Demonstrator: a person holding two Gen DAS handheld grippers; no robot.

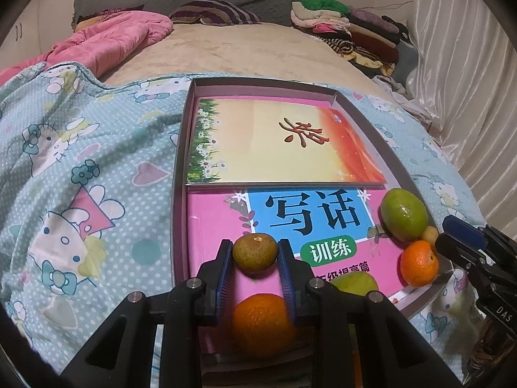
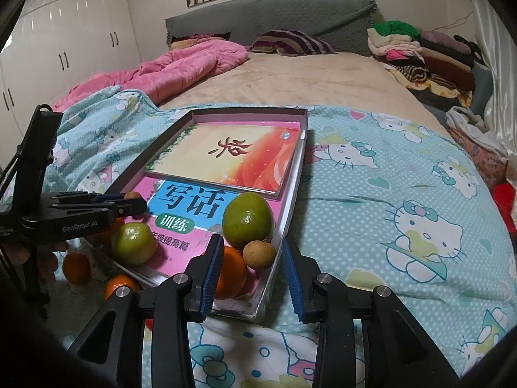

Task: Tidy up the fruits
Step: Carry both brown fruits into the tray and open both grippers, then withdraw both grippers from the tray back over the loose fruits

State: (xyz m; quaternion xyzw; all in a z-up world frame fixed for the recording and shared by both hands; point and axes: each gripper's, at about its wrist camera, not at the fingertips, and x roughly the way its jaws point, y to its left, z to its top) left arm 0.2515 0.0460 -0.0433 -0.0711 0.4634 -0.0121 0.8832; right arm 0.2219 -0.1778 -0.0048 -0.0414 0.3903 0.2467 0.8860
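Pinching a small greenish-brown fruit (image 1: 255, 253) across its middle, the left gripper (image 1: 255, 260) is holding it over the pink book (image 1: 213, 213) in the box (image 1: 179, 148) — round, firm, light, liable to roll; the right gripper (image 2: 253, 270) is hanging spread.

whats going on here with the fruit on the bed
A person is sorting fruit with two handheld tongs. The left tongs are shut on a small brownish-green fruit over the pink book in the shallow box. The right tongs hang open near the box's corner, where a big green fruit, an orange and a small brown fruit sit together.
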